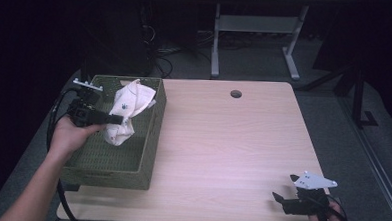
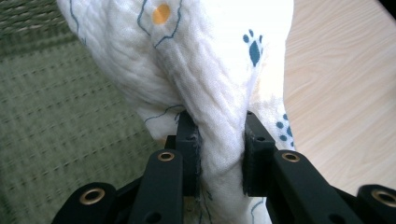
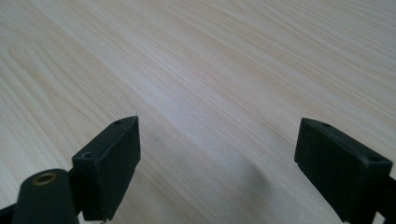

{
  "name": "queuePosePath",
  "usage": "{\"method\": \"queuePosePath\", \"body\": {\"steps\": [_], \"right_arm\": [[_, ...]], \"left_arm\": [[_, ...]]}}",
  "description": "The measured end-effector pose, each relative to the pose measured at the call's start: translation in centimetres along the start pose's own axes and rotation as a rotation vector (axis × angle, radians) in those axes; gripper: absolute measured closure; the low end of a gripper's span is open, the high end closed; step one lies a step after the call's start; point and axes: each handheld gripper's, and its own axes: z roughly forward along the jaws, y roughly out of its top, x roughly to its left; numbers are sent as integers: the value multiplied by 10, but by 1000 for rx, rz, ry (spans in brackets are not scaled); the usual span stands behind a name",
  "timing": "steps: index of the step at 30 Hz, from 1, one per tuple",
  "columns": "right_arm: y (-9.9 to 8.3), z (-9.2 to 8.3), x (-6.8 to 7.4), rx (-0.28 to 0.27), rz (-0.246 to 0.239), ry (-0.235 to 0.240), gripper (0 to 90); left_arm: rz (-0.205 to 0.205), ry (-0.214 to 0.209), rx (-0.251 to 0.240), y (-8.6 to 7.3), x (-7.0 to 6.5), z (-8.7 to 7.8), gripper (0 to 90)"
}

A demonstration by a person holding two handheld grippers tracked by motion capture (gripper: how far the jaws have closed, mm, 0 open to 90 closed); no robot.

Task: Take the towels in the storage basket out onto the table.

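The cloth, white with small paw prints and an orange dot, hangs bunched over the green woven basket at the left end of the desk, pinched at a gathered fold by the left gripper, whose jaws are nearly shut on the fabric. It looks as though the cloth is being lifted out, so the sound way would be to raise it straight until its lower end clears the basket's rim, then carry it across to the bare wood without dragging the tail over the weave, where it might snag. The right gripper rests near the desk's front right corner, jaws wide with nothing between them, well placed to take a free corner once the cloth arrives. How much fabric trails below the grip is hard to tell, the basket's floor beneath the cloth is hidden, and I cannot make out whether anything else lies in there.
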Motion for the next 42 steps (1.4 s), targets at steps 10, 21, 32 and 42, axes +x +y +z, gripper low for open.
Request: {"method": "queuePosePath", "body": {"steps": [10, 21, 32, 42], "right_arm": [[-1, -1, -1, -7, 7, -4, 140], [0, -2, -1, -8, 4, -2, 140], [-1, -2, -2, -10, 6, -2, 140], [-1, -2, -1, -5, 3, 2, 140]], "left_arm": [[23, -95, -34, 14, -24, 1, 726], [109, -158, -21, 26, -60, 13, 726], [147, -204, -4, 31, -83, 27, 725], [173, -228, 24, 37, -100, 48, 722]]}}
